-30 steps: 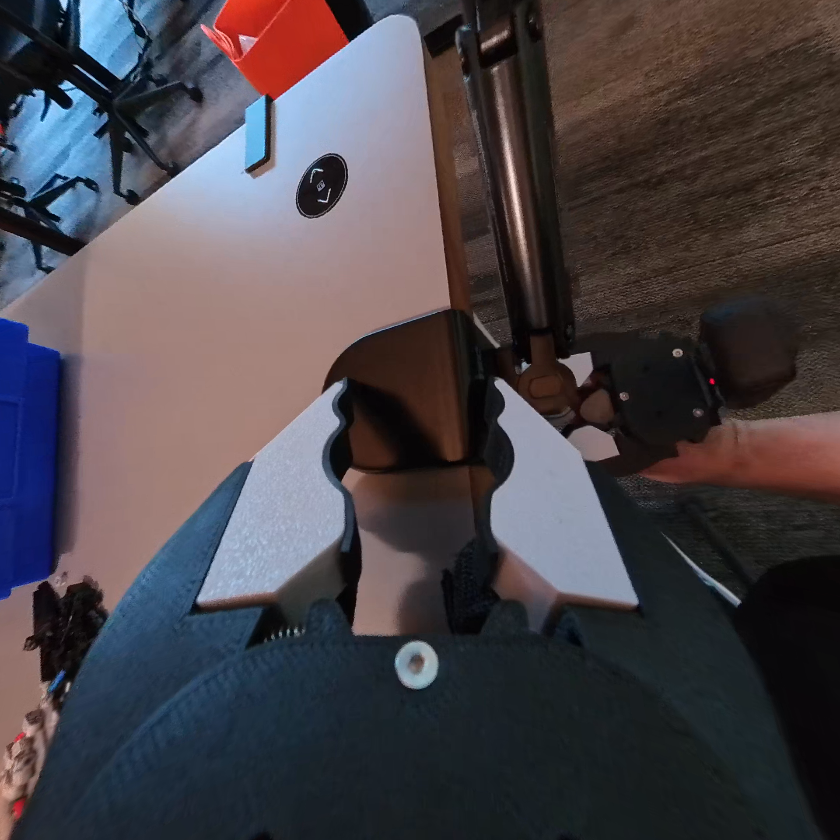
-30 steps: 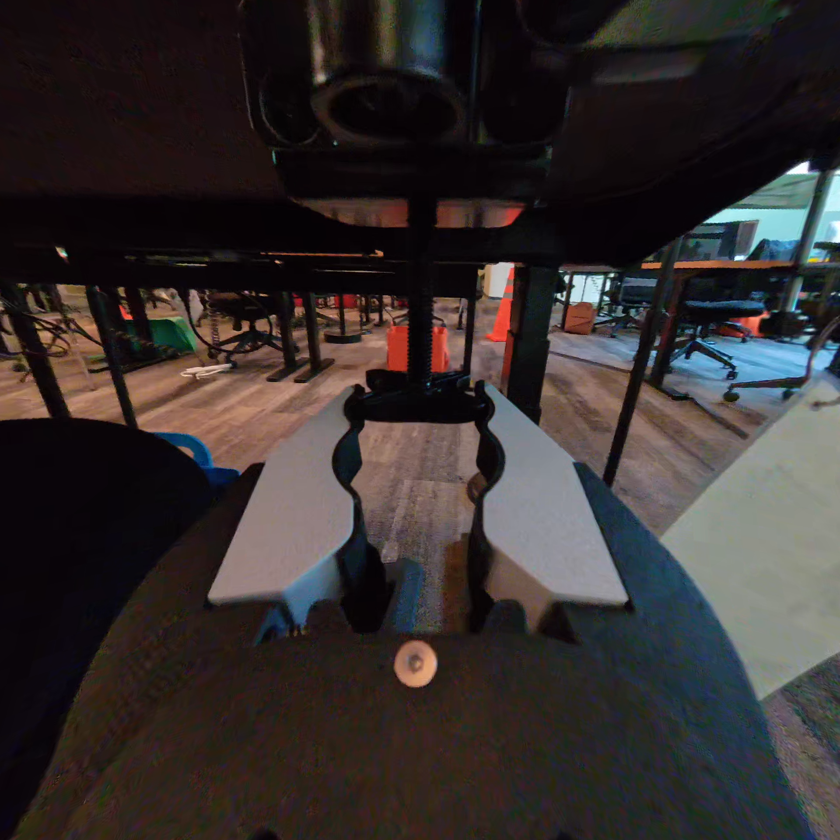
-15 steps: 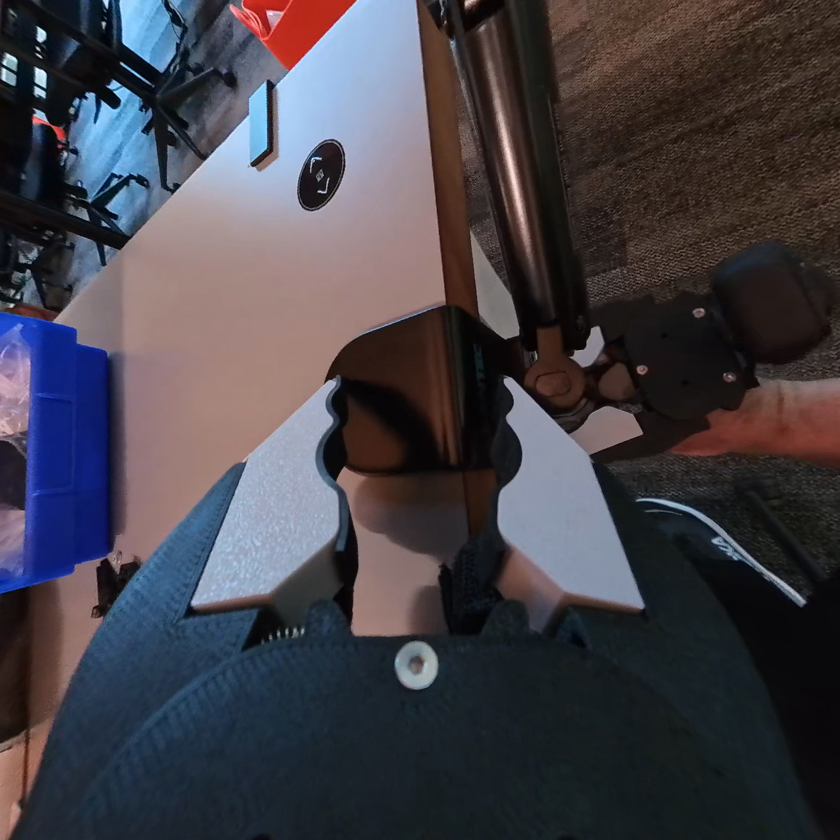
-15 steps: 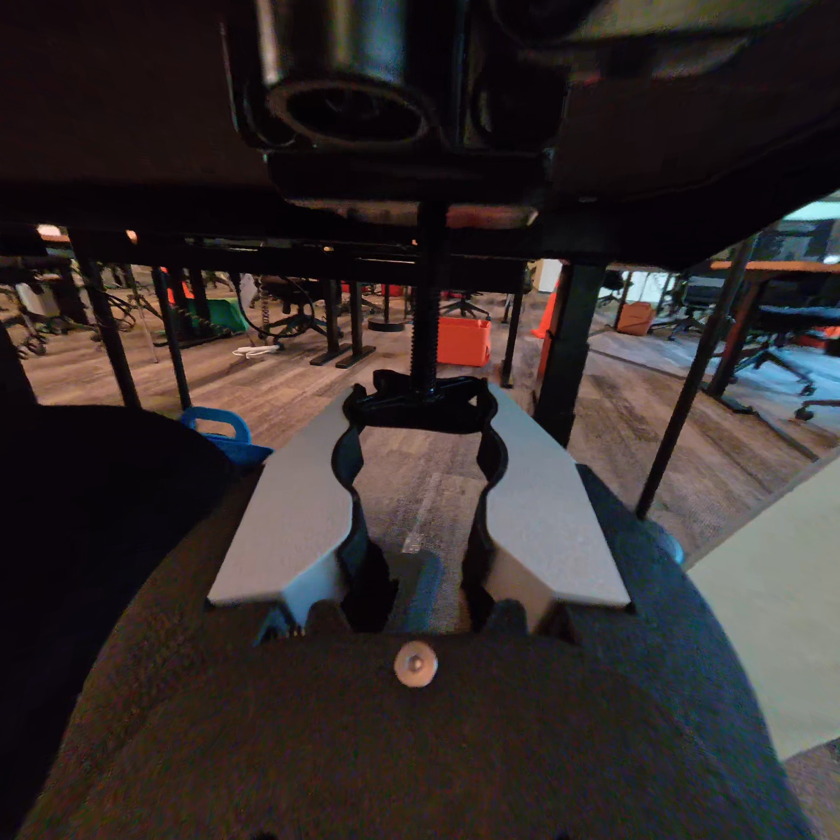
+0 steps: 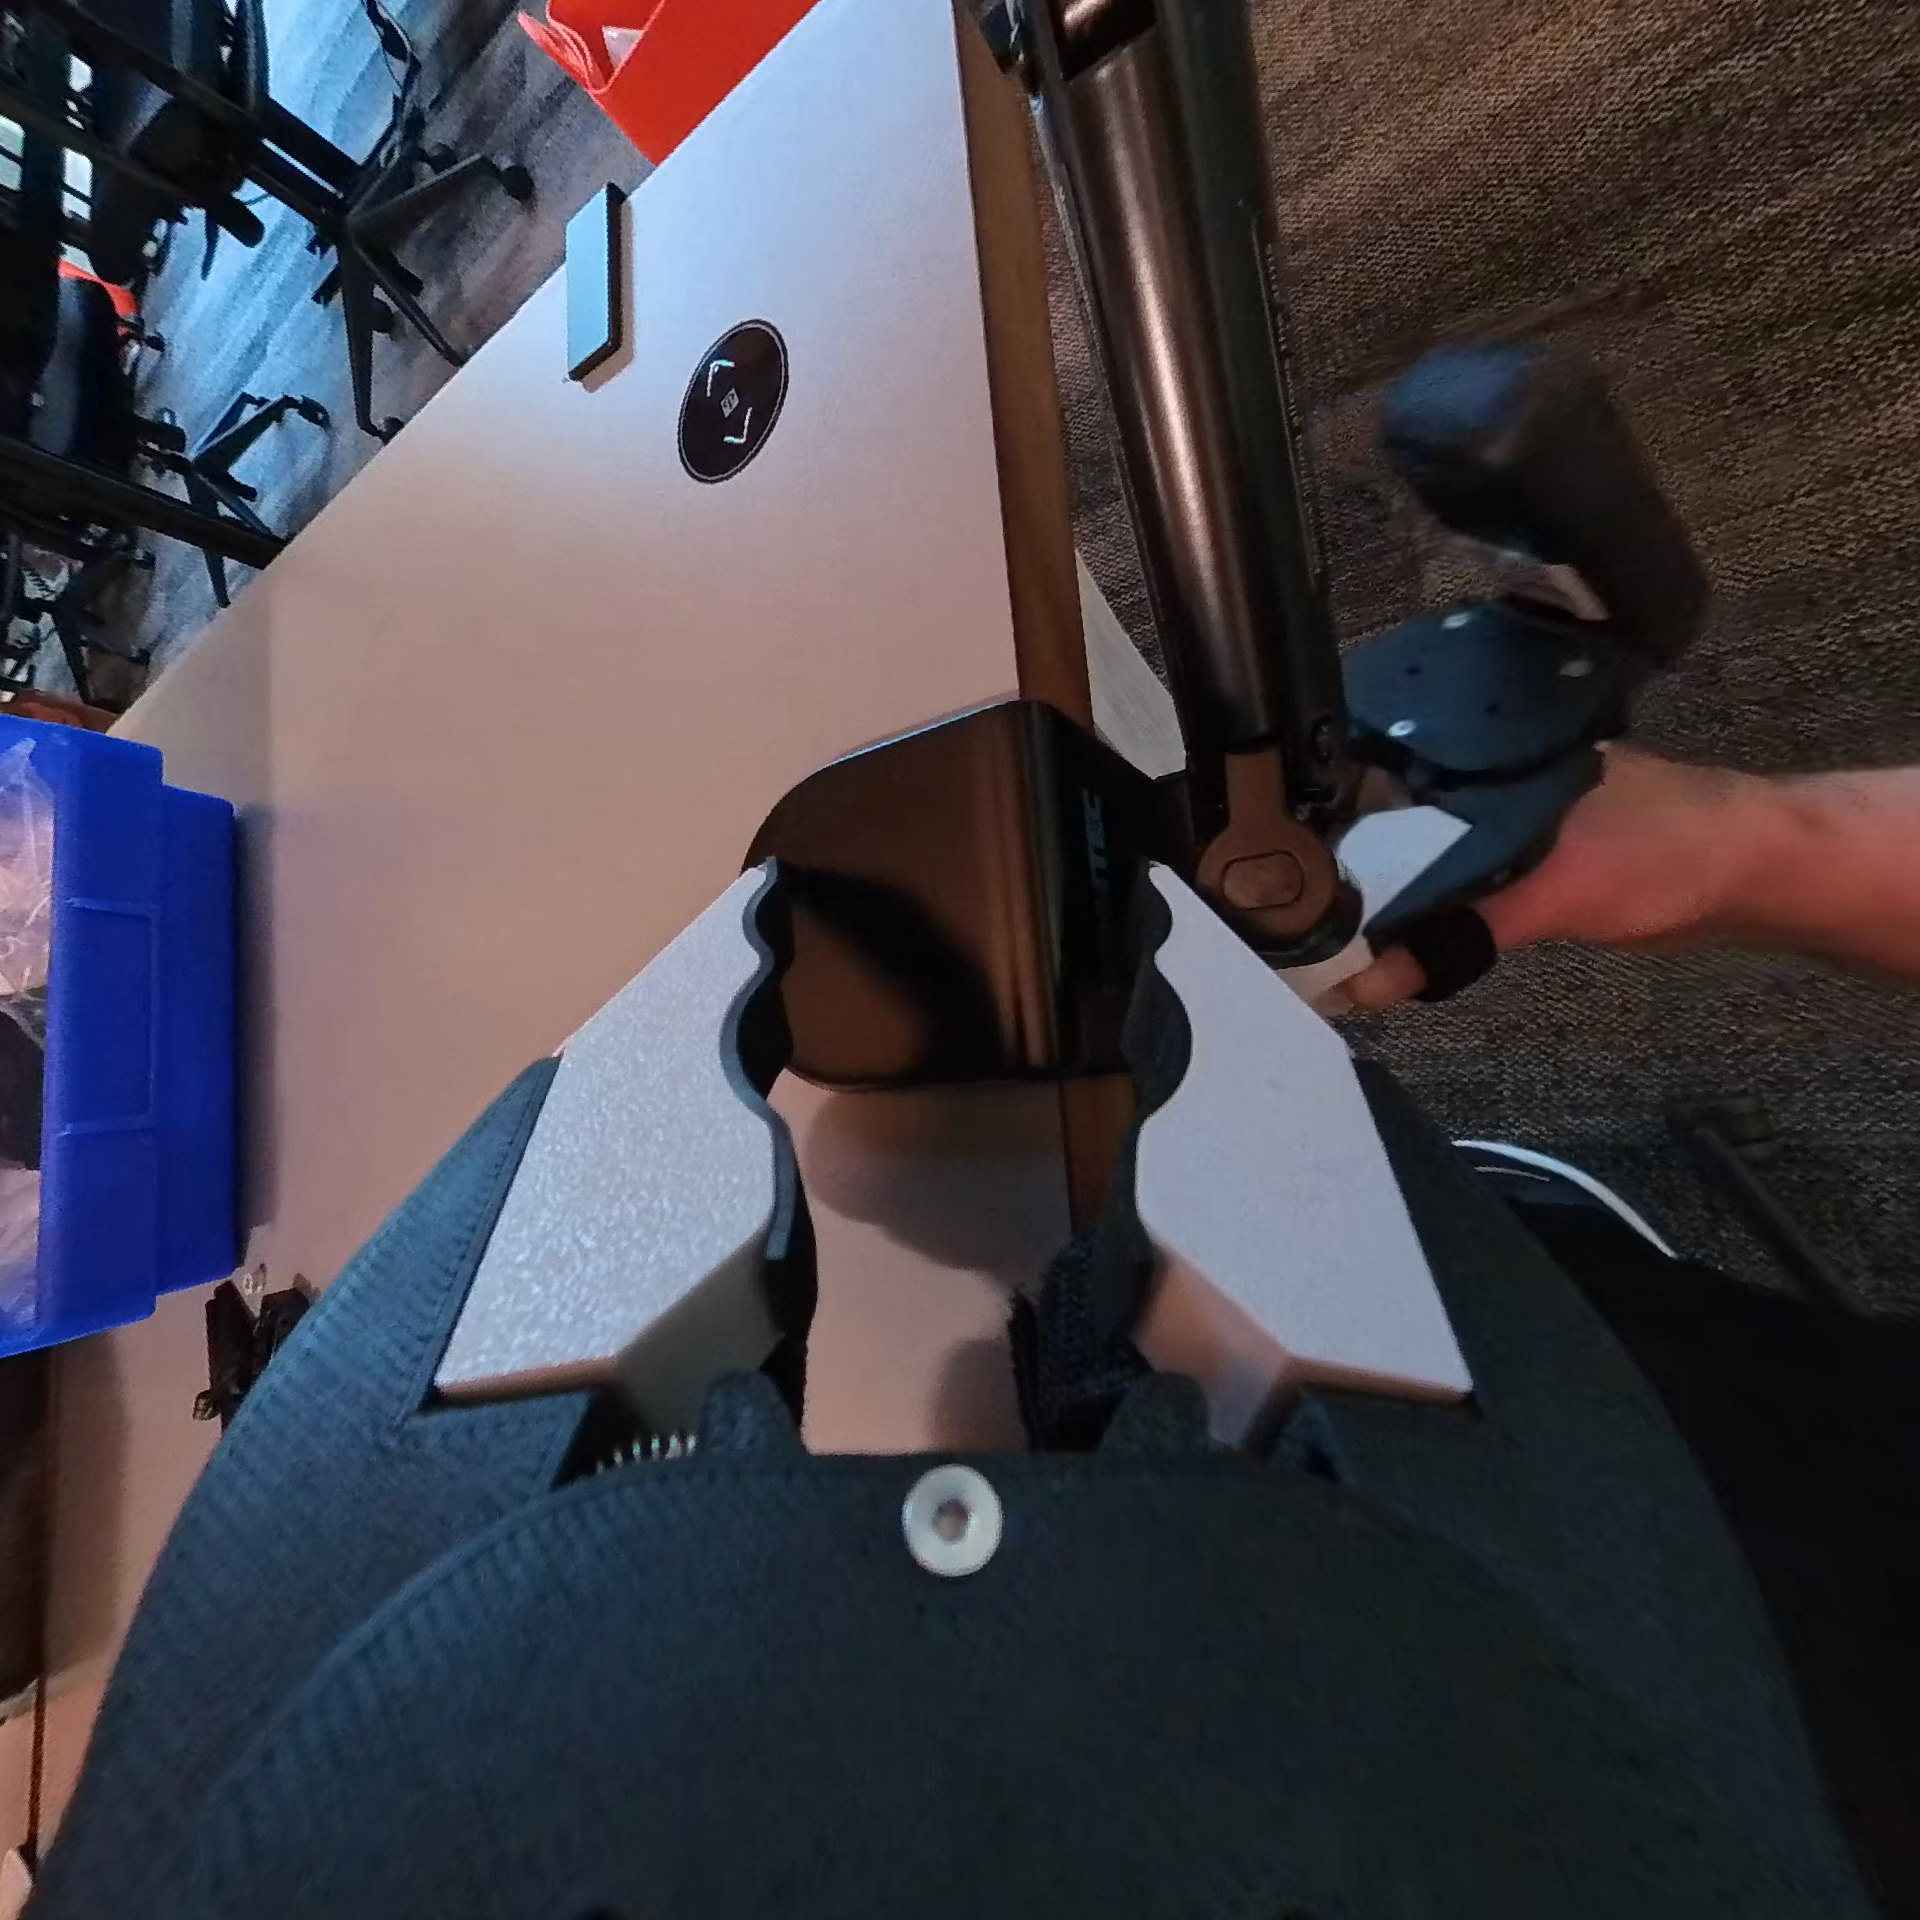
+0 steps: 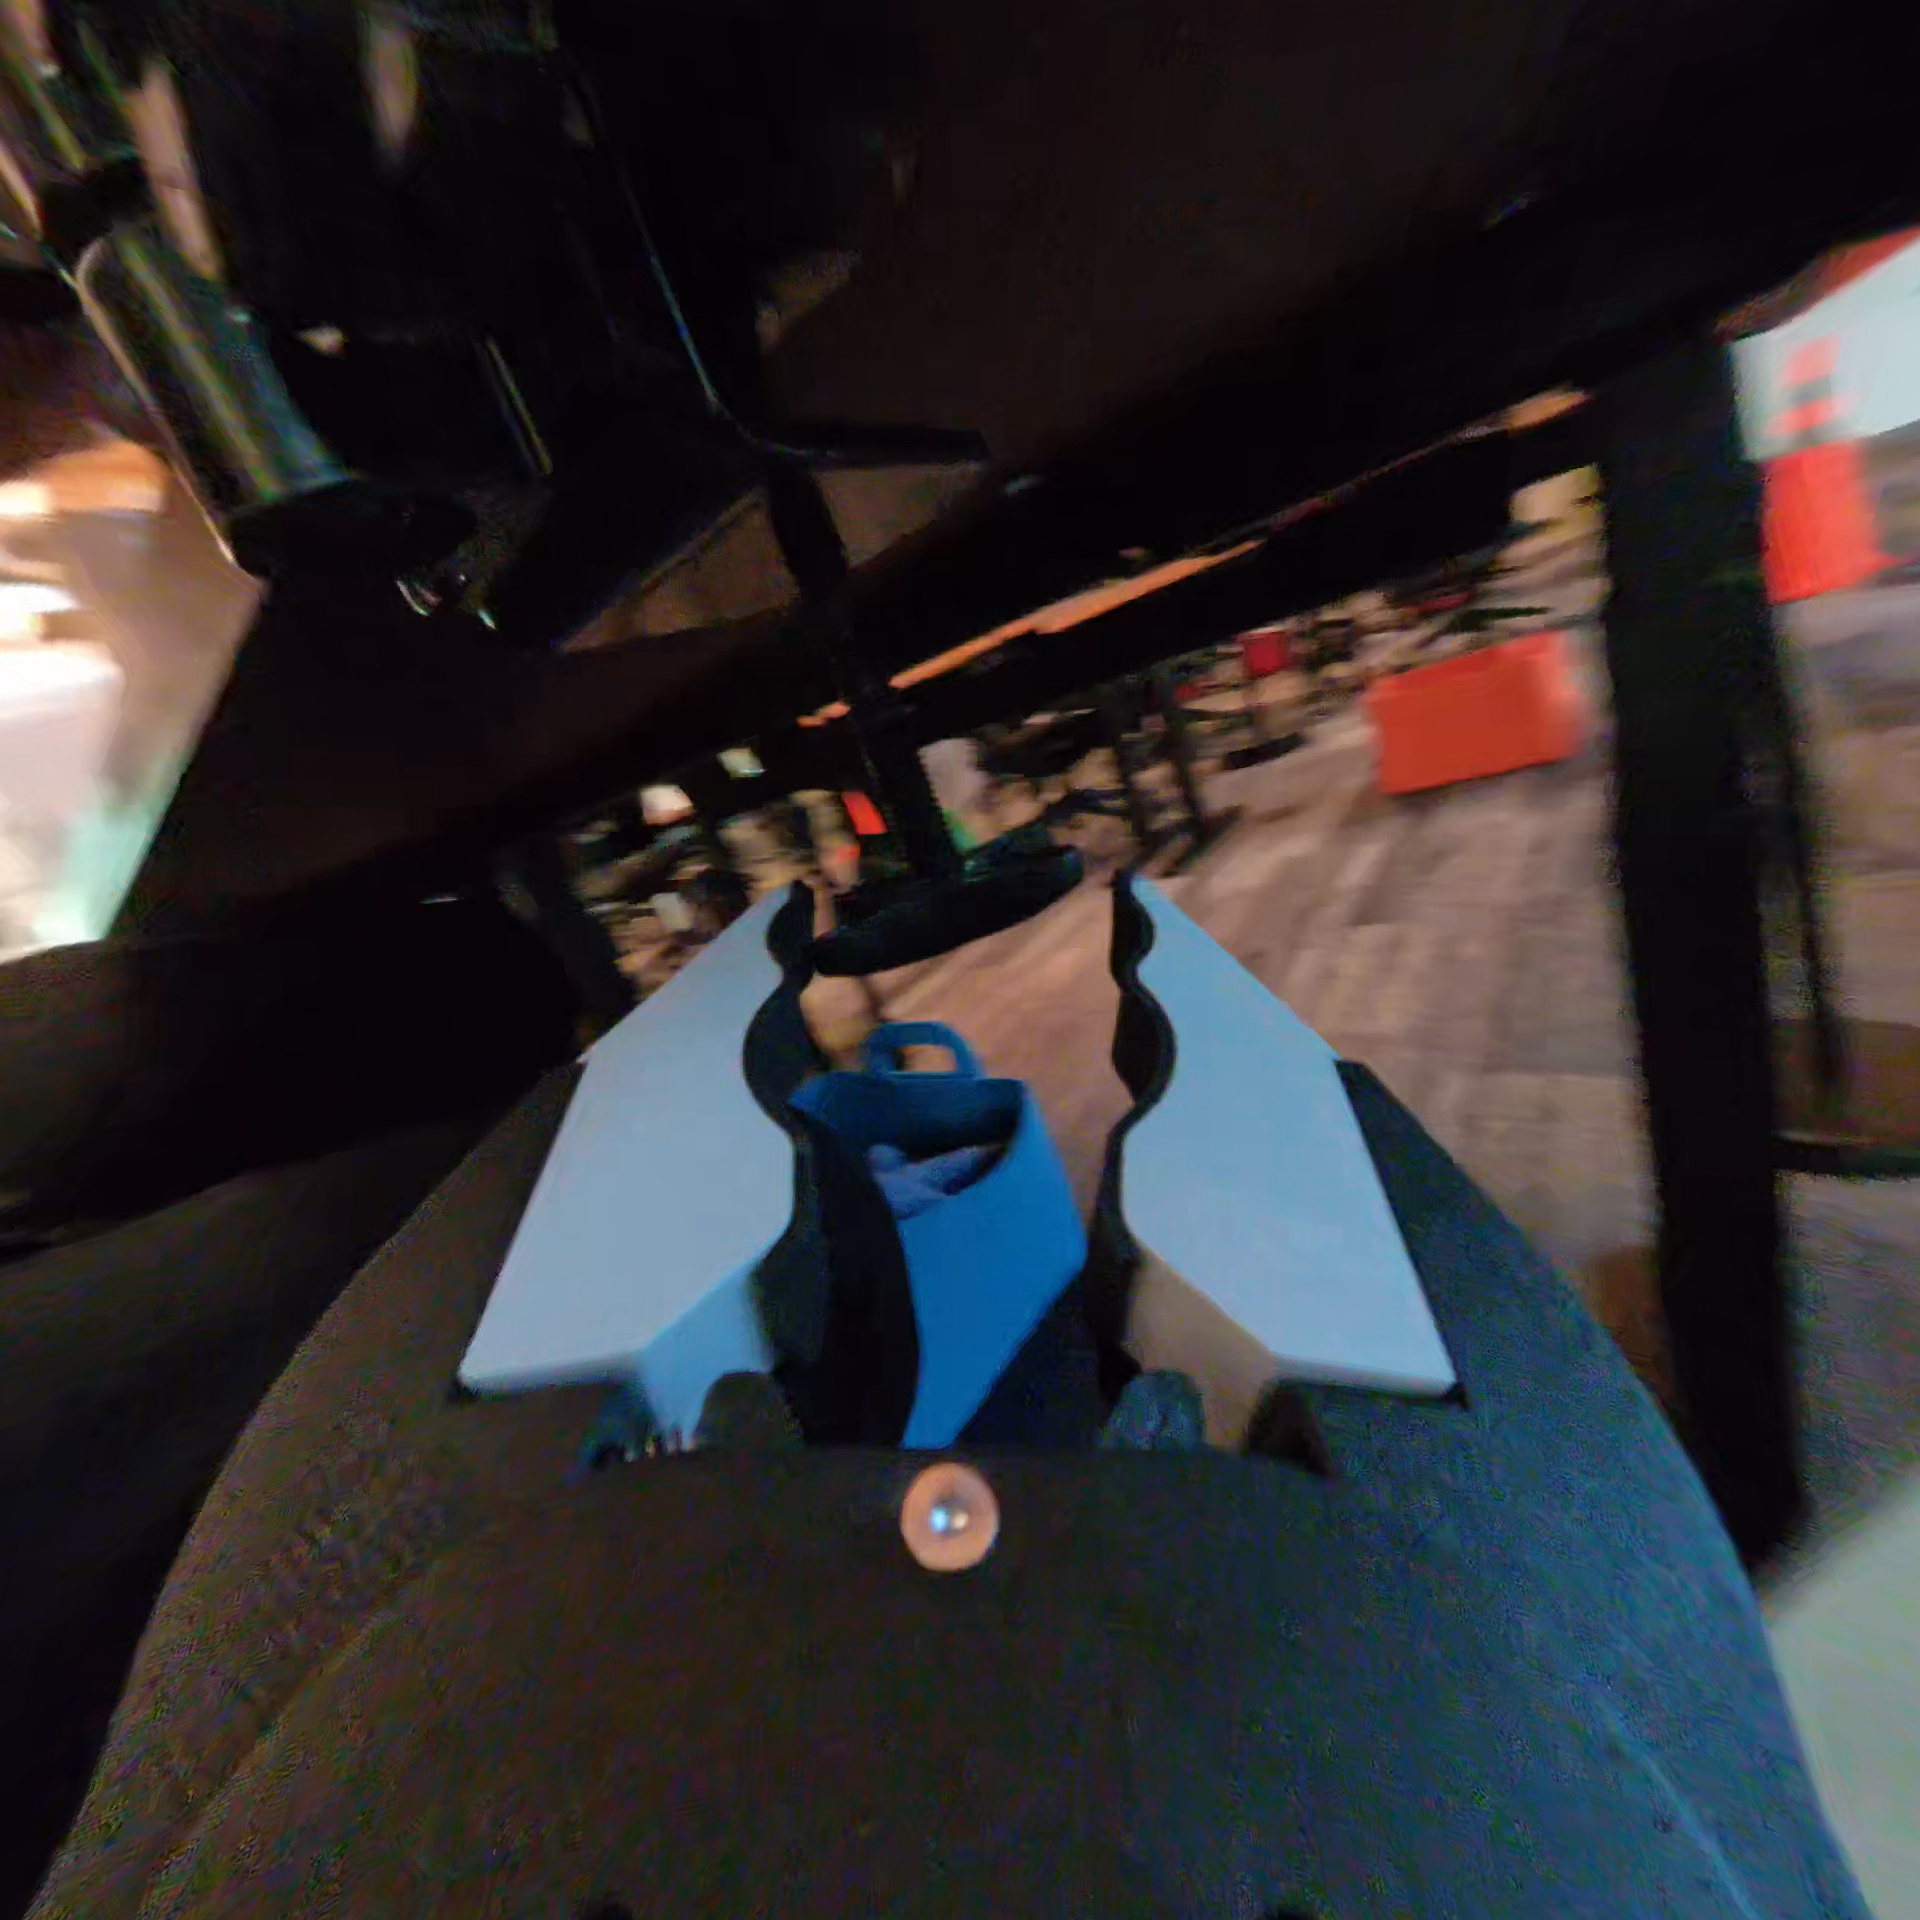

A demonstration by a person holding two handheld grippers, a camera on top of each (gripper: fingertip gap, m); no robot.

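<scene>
My left gripper (image 5: 956,894) is shut on a black clamp bracket (image 5: 935,862) that hooks over the right edge of a pale table (image 5: 571,675). A black pole (image 5: 1174,416) rises from the clamp. The right gripper's black body (image 5: 1486,727) shows under the table edge, held by a hand (image 5: 1662,883). In the blurred right wrist view, my right gripper (image 6: 961,914) is open below the tabletop. The clamp's black screw knob (image 6: 945,920) hangs tilted at its fingertips, nearer the left one, not gripped.
A blue bin (image 5: 114,1039) stands at the table's left, with small black parts (image 5: 249,1340) beside it. A black round disc (image 5: 732,400), a grey pad (image 5: 597,281) and an orange bin (image 5: 675,52) lie farther off. A blue container (image 6: 966,1195) sits on the floor. Table legs (image 6: 1683,831) stand at right.
My right gripper has let go of the screw knob and swung, so its view is blurred and tilted. The left gripper stays on the clamp and has turned slightly.
</scene>
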